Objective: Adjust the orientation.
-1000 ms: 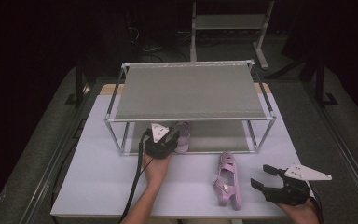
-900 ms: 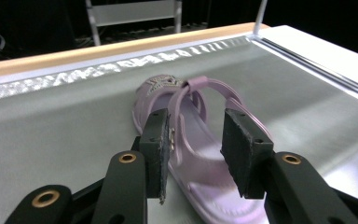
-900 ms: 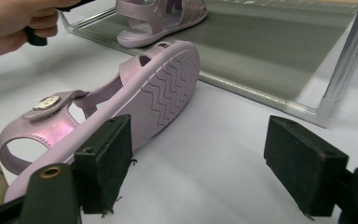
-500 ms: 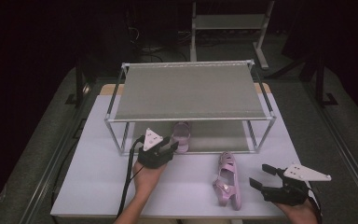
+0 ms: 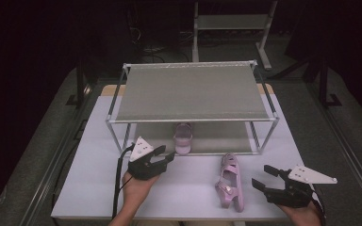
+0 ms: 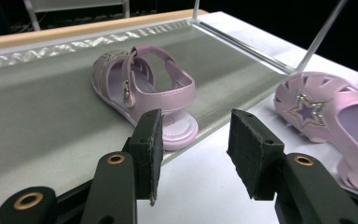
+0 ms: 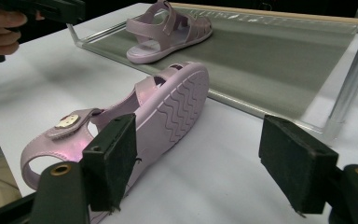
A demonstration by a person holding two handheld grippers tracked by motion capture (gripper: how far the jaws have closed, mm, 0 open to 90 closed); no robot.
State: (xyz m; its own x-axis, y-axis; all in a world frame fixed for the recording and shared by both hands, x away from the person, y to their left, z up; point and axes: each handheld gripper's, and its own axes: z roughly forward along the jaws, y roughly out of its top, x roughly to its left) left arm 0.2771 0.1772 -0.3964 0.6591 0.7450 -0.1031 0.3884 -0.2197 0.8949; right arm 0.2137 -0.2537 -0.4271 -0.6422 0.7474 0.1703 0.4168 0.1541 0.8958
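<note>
Two pink sandals, a rack and a very dark room

The white table (image 5: 75, 188) is plain and matte, sitting on grey floor with black all round and a second metal stand (image 5: 231, 28) way at the back. A silver-framed rack (image 5: 193, 92) with grey mesh shelves stands on it. One sandal (image 5: 183, 138) sits on the rack's bottom shelf, heel poking over the front edge. The other sandal (image 5: 229, 180) lies tipped on its side on the table just in front of the rack, sole facing the right gripper (image 5: 268, 180), whose jaws are spread wide with nothing in them. The left gripper (image 5: 165, 155) hangs just short of the shelf sandal, jaws have just been opening, nothing between them.
</note>
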